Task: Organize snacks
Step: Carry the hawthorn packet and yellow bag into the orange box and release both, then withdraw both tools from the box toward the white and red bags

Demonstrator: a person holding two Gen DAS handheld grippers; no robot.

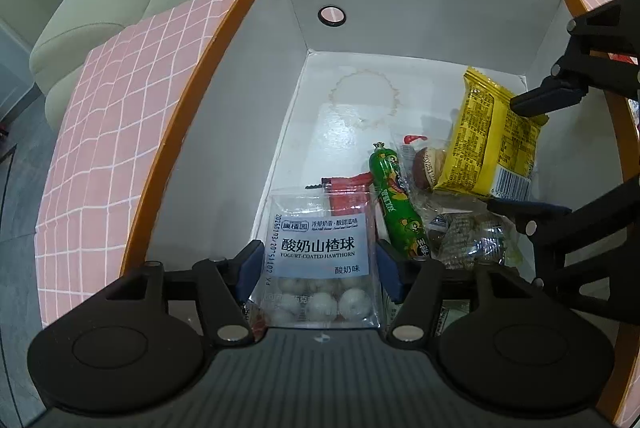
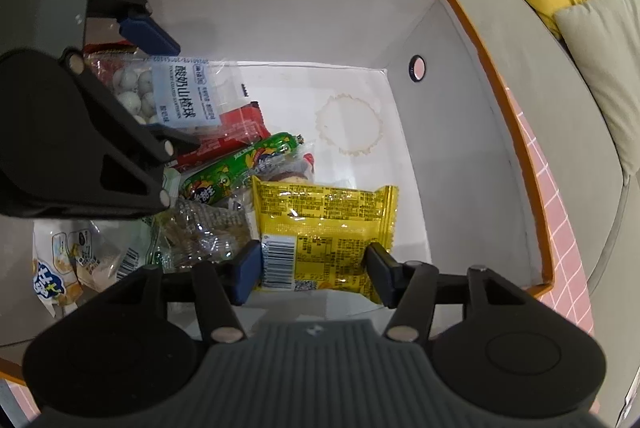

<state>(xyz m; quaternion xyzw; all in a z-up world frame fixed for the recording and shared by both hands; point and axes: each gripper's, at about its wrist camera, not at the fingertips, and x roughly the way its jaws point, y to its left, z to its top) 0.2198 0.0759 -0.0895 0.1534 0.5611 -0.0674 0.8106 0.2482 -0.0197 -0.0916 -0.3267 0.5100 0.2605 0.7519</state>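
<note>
Both claws point steeply down into the white box [image 1: 224, 132] with the orange rim; the left claw [image 1: 318, 268] has its pads spread just beside the clear bag of hawthorn balls [image 1: 320, 260], which lies between them; the right claw [image 2: 312, 270] grips the yellow packet [image 2: 324, 224] by its near end; one green sausage [image 1: 396, 204] and one red packet [image 1: 348, 194] lie farther in between the two; beyond the box, the pink checked worktop [image 1: 108, 132].

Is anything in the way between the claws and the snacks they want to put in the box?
Nothing visible is. The bag of yogurt hawthorn balls already sits between the left gripper fingers, and the yellow packet between the right gripper fingers, both already down inside the white box, over the other snacks.
</note>
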